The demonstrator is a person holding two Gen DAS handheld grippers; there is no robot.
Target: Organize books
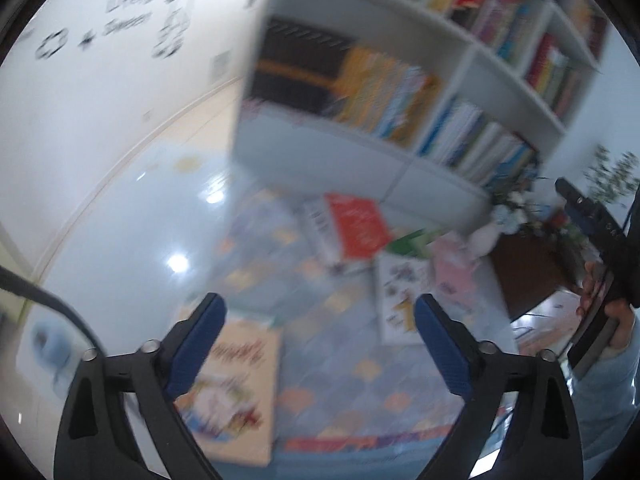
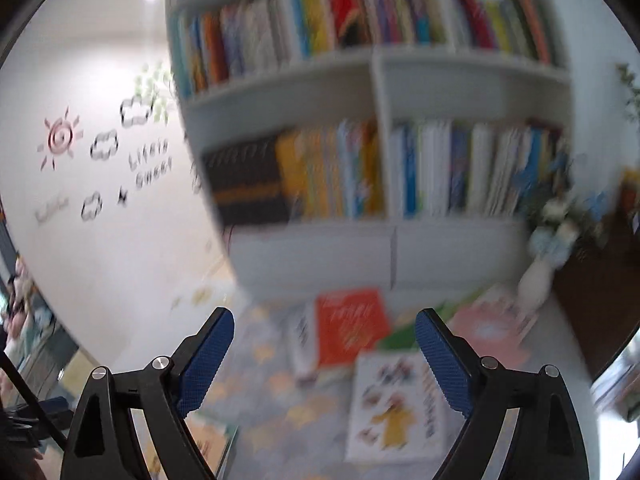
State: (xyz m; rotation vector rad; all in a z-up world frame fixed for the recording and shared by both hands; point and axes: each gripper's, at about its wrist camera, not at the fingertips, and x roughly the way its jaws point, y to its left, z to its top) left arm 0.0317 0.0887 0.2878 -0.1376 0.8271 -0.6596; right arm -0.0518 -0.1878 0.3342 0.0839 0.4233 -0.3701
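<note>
Both grippers, left gripper (image 1: 320, 316) and right gripper (image 2: 325, 330), gape wide with nothing between their fingers. On the patterned rug (image 2: 280, 384), a white picture book (image 2: 396, 404) lies nearest; beyond it a red book (image 2: 350, 326) sits by the rug's far edge, near the white bookshelf (image 2: 380, 80).

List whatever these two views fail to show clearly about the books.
- Shelf spines, right wrist view: titles lost to motion blur.
- Red book cover text, left wrist view: blurred.
- Beige picture book, left wrist view: near corner hidden behind the left tongs.
- White picture book, right wrist view: right edge covered by a finger of the right tongs.
</note>
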